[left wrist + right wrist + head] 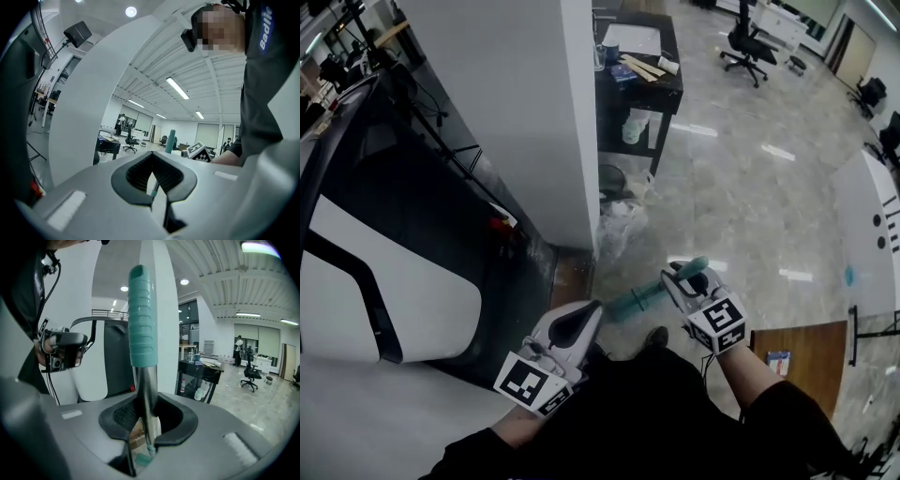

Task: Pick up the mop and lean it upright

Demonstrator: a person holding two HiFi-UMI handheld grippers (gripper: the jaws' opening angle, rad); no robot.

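Right gripper (145, 427) clamped on the mop pole

Right gripper's jaws are pressed on the bare metal pole of the mop (140, 319), one pad on each side, just under the teal ribbed grip. In the right gripper view the pole rises straight out between the jaws, and the teal grip stands above them, in front of a white pillar (159, 310). Below the jaws a small teal part of the mop shows, but what it is I cannot tell.

From the head view the right gripper (682, 278) holds the mop (633, 298) low in front of the person, with the teal end of the handle pointing up and to the right – the handle looks tilted here, not vertical. The lower part of the mop is hidden behind the grippers and the dark clothing.

Left gripper (577, 323) is just beside the mop's lower teal section, a little to its left. In the left gripper view its jaws (153, 180) stand together, only a thin slit between them, and nothing is clamped there.

Farther out – the white pillar (534, 112) is straight ahead, a black table (666, 89) with small things on it stands behind the pillar, and the glossy floor (741, 187) spreads to the right.
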